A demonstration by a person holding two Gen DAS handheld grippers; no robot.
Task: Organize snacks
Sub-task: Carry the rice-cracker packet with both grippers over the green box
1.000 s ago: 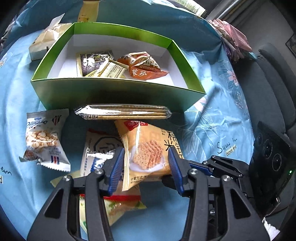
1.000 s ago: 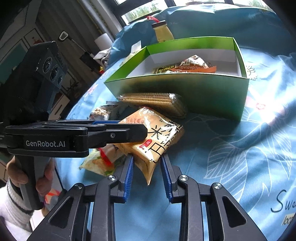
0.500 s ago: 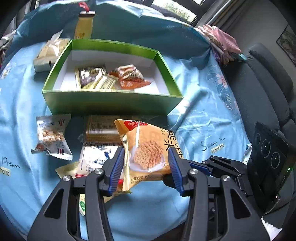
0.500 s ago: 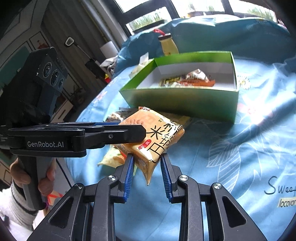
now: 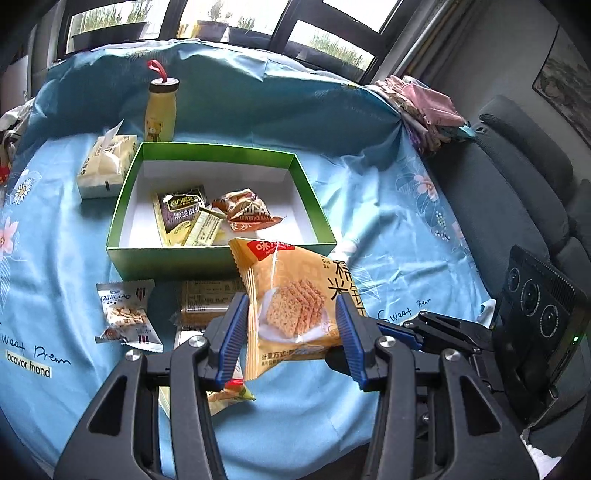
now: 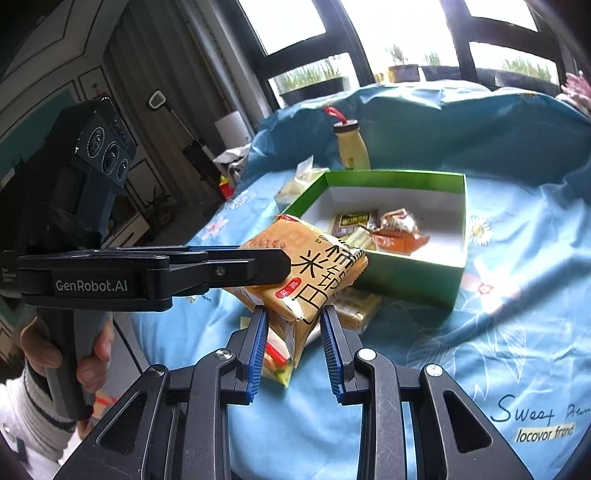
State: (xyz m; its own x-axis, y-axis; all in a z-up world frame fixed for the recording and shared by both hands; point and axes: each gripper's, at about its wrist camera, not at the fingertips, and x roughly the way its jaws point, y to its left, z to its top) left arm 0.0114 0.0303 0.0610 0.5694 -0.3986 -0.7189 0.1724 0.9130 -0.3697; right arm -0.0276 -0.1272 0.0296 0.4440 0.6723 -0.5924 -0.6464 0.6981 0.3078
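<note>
Dark-framed windows (image 5: 229, 26) at twelve o'clock admit daylight (potted greenery on the sill); a grey sofa (image 5: 517, 177) sits at three, a framed picture (image 5: 565, 85) above.

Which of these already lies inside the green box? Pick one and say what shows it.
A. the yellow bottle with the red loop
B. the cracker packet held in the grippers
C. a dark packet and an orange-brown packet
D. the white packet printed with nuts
C: on the white floor of the green box lie a dark packet and an orange-brown packet; the other things are outside it.
</note>
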